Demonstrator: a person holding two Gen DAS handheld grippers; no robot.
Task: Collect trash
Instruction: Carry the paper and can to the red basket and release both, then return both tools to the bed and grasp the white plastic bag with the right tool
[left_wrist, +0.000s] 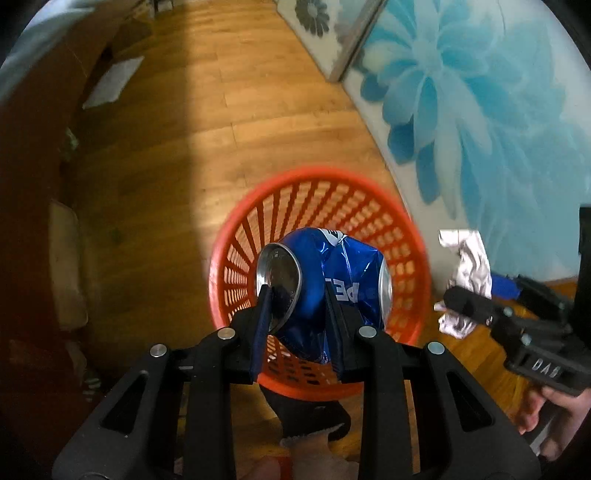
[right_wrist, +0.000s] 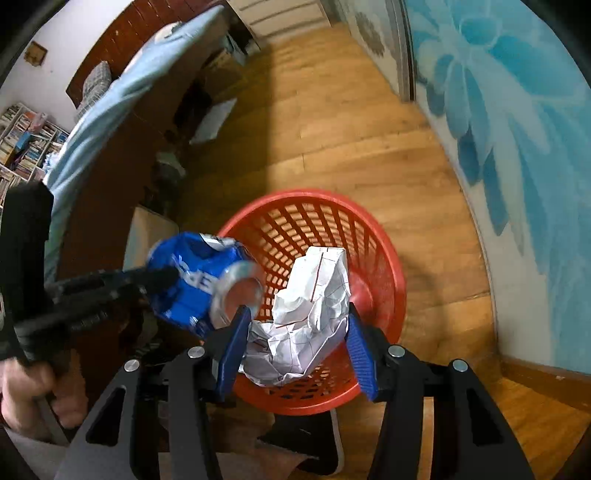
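Note:
My left gripper (left_wrist: 297, 295) is shut on a crushed blue Pepsi can (left_wrist: 332, 273) and holds it above the mouth of a red plastic mesh basket (left_wrist: 402, 236). The can (right_wrist: 192, 280) also shows in the right wrist view, held by the left gripper (right_wrist: 162, 277) over the basket's left rim. My right gripper (right_wrist: 295, 317) is shut on a crumpled white paper (right_wrist: 310, 310) and holds it over the red basket (right_wrist: 384, 266). In the left wrist view the right gripper (left_wrist: 454, 299) sits to the right of the basket with the paper (left_wrist: 467, 273) in it.
The basket stands on a wooden floor (left_wrist: 229, 122). A wall with a big blue flower print (left_wrist: 480, 110) runs along the right. A bed with a light blue cover (right_wrist: 110, 99) and dark wood furniture (left_wrist: 33, 184) lie to the left. My foot (right_wrist: 306, 443) is below the basket.

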